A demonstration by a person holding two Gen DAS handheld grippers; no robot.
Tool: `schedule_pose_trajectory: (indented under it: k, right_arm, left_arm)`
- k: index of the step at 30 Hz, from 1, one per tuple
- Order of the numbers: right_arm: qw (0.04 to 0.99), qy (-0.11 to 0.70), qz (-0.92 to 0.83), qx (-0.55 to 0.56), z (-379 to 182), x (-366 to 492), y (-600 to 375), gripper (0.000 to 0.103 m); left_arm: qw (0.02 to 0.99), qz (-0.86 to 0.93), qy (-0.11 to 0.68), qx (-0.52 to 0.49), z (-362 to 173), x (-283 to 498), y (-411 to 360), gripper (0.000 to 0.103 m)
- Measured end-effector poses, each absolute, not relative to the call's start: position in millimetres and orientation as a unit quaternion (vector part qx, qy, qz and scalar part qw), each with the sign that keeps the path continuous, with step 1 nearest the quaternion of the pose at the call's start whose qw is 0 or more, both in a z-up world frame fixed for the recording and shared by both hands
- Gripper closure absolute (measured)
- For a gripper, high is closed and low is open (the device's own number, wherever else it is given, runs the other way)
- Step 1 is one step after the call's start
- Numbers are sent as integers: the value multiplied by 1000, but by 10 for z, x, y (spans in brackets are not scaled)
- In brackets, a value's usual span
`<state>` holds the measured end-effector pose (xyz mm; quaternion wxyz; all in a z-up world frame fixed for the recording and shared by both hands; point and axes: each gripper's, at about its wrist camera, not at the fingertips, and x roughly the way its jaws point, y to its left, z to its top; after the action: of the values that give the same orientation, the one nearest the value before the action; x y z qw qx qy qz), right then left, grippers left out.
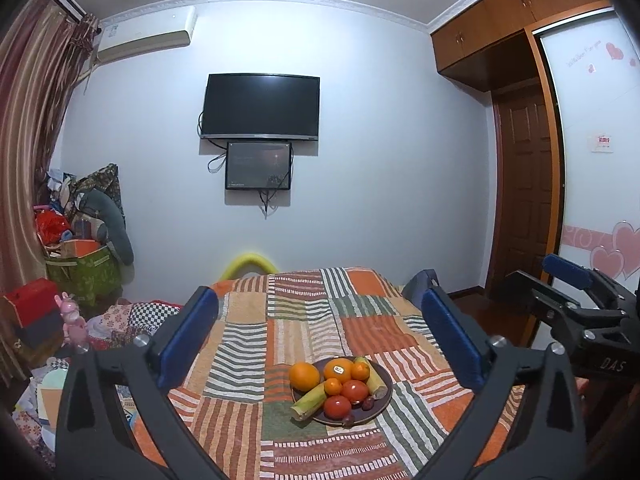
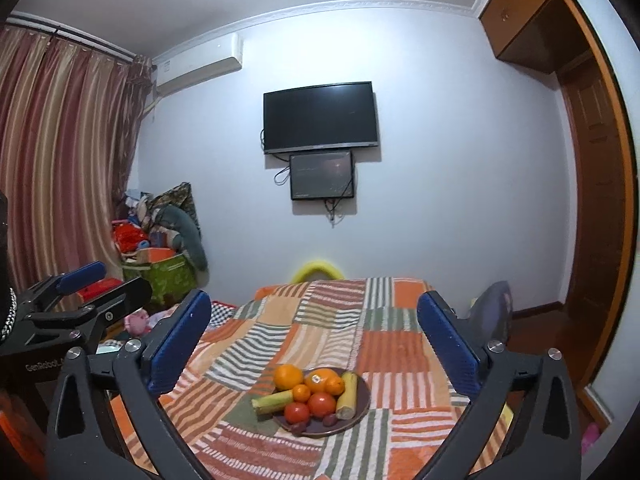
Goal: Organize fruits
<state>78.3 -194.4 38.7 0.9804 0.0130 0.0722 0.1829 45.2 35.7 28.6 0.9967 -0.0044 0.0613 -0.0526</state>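
Both sets of tongs are sitting closest to the lens, left tongs (image 1: 320,344) and right tongs (image 2: 316,344), each spread about as wide as it goes and gripping nothing, hovering short of the fruit without touching it. Beyond them the patchwork bed cover (image 1: 304,312) is carrying a dark plate (image 1: 386,380) out in the middle. Everything's looking gathered already: oranges (image 1: 305,376), tomatoes (image 1: 337,407), two pale green stalk pieces (image 1: 310,398) and a few small dark fruits (image 1: 368,402) are all piled on it. I'm guessing the job's basically wrapping up.
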Motion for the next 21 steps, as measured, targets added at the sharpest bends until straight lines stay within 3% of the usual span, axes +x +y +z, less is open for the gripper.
schedule_pose_trajectory:
  k: [21]
  right_arm:
    - [984,71,163,15,352,704,-2007,0]
  left_arm:
    - [997,-45,61,-6,244,449,359,0]
